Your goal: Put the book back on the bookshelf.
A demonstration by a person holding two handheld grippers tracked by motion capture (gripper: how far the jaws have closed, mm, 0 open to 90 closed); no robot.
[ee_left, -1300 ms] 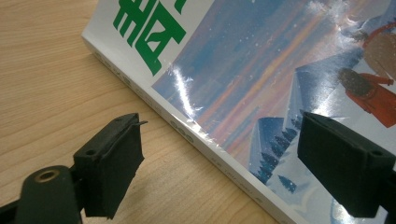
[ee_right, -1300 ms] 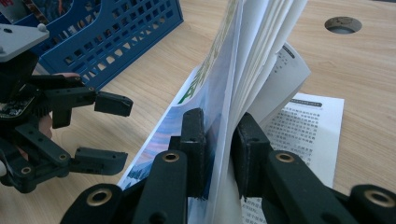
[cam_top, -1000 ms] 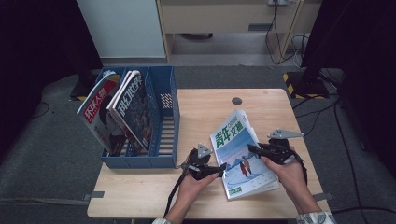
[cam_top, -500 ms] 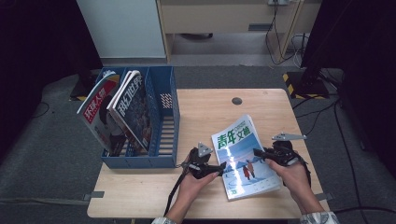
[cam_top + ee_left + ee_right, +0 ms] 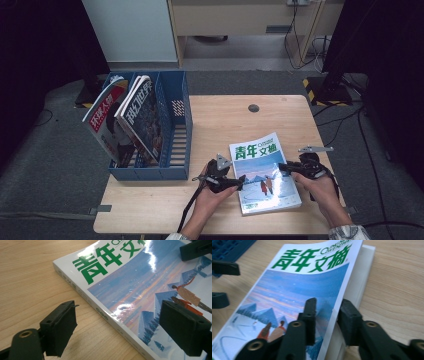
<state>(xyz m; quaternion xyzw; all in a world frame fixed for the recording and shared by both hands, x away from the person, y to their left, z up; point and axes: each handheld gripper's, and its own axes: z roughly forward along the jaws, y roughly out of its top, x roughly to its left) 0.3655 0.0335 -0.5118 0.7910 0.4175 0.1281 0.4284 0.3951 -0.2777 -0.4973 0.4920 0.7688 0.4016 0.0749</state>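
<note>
A magazine point(image 5: 265, 175) with green Chinese title lettering and a snowy cover picture lies flat on the wooden table point(image 5: 225, 120), near its front edge. My left gripper point(image 5: 239, 183) stands open at the magazine's spine side; in the left gripper view point(image 5: 117, 327) one jaw is over bare wood and the other over the magazine point(image 5: 130, 280). My right gripper point(image 5: 283, 168) is at the opposite edge. Its jaws point(image 5: 328, 312) have just been opening; the slightly lifted front cover point(image 5: 302, 285) runs between them with a gap showing.
A blue file rack point(image 5: 175, 130) stands at the table's left, holding two upright magazines point(image 5: 107, 120) point(image 5: 142, 112). A round cable hole point(image 5: 253, 108) sits near the far edge. Bare wood lies between the rack and the magazine. Dark furniture and cables surround the table.
The magazine, held tilted up off the table before, has come down to lie flat. My right hand sank with it and its jaws parted. The left gripper kept still.
</note>
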